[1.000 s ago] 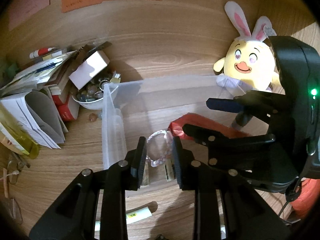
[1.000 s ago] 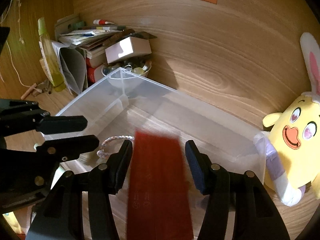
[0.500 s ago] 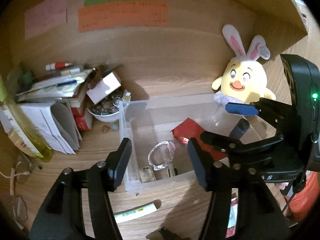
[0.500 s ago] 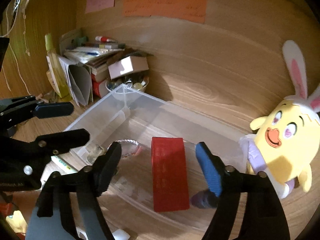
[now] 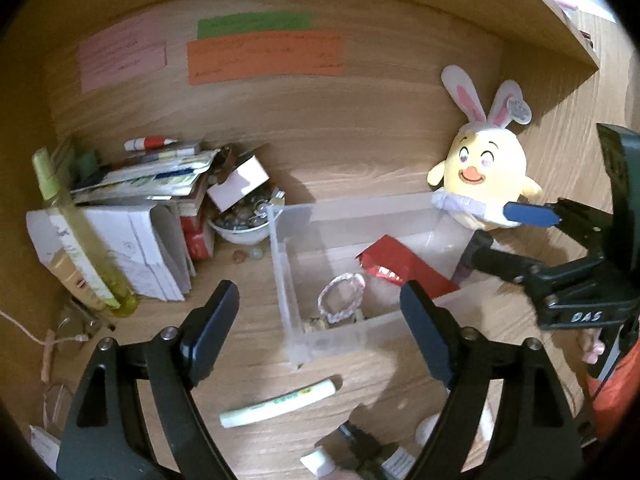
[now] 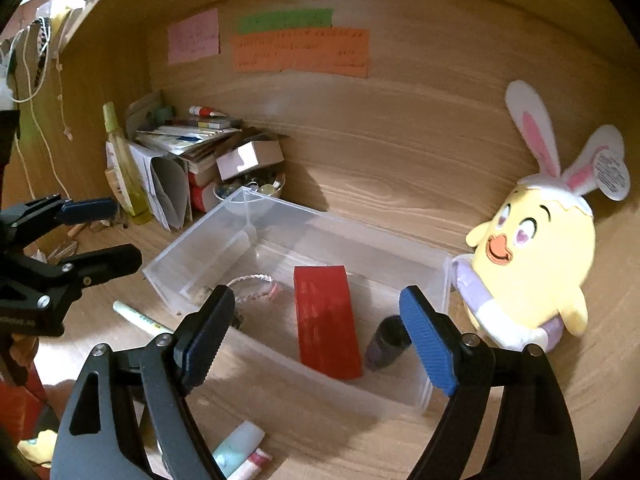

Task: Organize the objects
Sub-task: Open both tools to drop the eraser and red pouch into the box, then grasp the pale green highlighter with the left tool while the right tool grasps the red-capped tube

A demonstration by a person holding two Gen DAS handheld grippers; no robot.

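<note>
A clear plastic bin (image 5: 340, 208) (image 6: 192, 252) stands on the wooden desk. Inside lie a red packet (image 5: 408, 268) (image 6: 326, 320), a pink-white braided bracelet (image 5: 340, 296) (image 6: 252, 286) and a small dark bottle (image 6: 388, 342). My left gripper (image 5: 320, 324) is open and empty, hovering in front of the bin's near wall. My right gripper (image 6: 316, 332) is open and empty, above the bin's near edge; it shows at the right of the left wrist view (image 5: 532, 236). A white-green tube (image 5: 280, 402) (image 6: 136, 316) lies on the desk in front of the bin.
A yellow bunny-eared plush (image 5: 484, 176) (image 6: 532, 260) stands right of the bin. A bowl of marbles (image 5: 244, 224), a small white box (image 5: 238, 184), stacked books and papers (image 5: 132, 216) and a yellow bottle (image 5: 76, 232) crowd the left. Small tubes (image 6: 240, 452) lie near the front edge.
Both grippers opened and pulled back from the bin. The red packet dropped from my right gripper into the bin; the bracelet left my left gripper and lies in the bin.
</note>
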